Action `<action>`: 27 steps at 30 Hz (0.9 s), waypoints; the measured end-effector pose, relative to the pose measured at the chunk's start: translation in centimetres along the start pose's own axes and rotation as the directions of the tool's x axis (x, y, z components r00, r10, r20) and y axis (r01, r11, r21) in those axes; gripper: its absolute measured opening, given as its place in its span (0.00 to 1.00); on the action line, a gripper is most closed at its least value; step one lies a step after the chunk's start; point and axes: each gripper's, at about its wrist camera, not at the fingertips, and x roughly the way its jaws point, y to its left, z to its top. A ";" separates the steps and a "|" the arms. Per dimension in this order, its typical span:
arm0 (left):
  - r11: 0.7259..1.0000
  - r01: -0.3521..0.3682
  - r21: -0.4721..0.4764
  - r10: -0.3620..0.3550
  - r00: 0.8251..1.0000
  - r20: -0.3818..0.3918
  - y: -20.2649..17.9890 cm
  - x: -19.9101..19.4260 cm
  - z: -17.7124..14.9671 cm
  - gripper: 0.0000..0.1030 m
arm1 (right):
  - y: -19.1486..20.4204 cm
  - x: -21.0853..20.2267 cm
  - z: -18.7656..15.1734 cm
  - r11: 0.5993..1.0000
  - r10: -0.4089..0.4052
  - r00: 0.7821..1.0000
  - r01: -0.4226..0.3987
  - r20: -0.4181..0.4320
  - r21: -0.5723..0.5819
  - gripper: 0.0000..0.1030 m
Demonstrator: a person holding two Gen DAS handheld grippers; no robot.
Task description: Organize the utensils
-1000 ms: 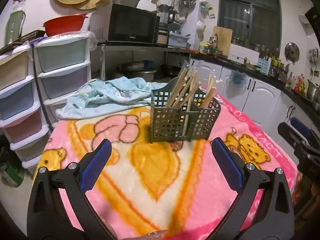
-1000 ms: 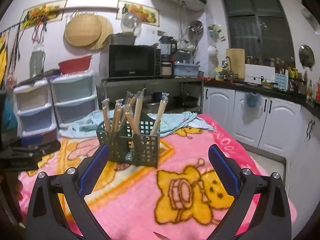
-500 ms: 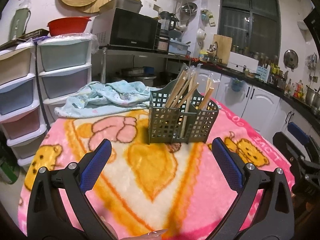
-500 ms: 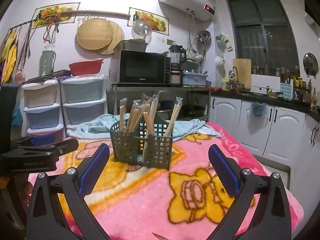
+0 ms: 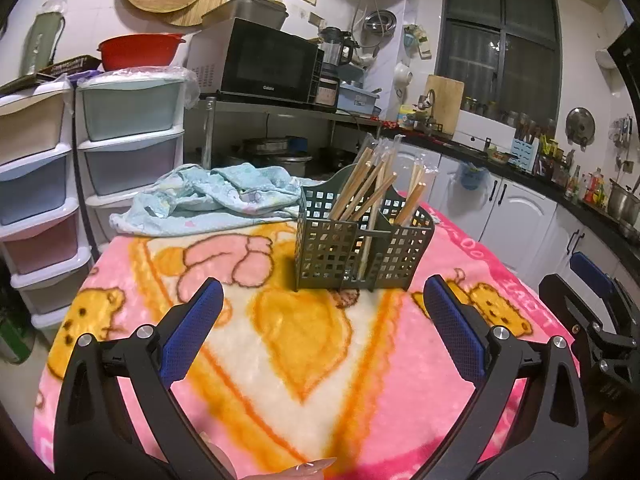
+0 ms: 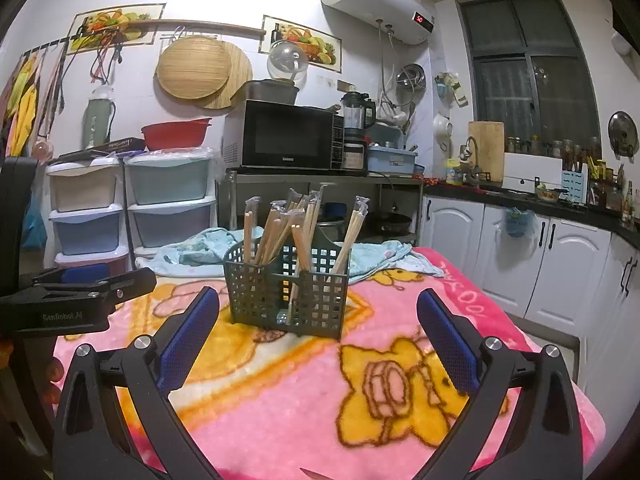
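**Materials and Surface Finish**

The basket (image 5: 362, 254) is moulded in matt dark-green plastic grid. The chopsticks (image 5: 370, 194) are pale bare wood, sleeved in glossy clear film. The blanket (image 5: 304, 344) is formed of fuzzy, matt fleece. The towel (image 5: 216, 196) is soft, crumpled cloth. Matt black plastic frames and blue textured pads (image 6: 448, 344) are fitted to both tools. The microwave (image 6: 286, 140) door is glossy.

The basket (image 5: 362, 244) stands on the blanket (image 5: 304, 344) ahead of the left gripper (image 5: 322, 304), slightly right of its midline, with chopsticks (image 5: 370, 192) leaning inside it. A crumpled cloth (image 5: 212, 200) lies behind the basket, to the left. The right gripper (image 6: 318, 312) faces the basket from the other side, the basket just left of its midline.
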 end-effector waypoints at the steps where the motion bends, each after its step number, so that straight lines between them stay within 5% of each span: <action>1: 1.000 0.005 -0.002 -0.005 1.000 0.002 0.0 -0.1 0.0 0.90 | 0.0 0.0 0.0 1.000 0.002 1.000 -0.002 0.000 0.003 0.94; 27: 1.000 0.004 -0.003 -0.004 1.000 0.007 -0.3 -0.4 0.0 0.90 | 0.2 -0.2 -0.1 1.000 0.005 1.000 -0.005 -0.007 0.005 0.94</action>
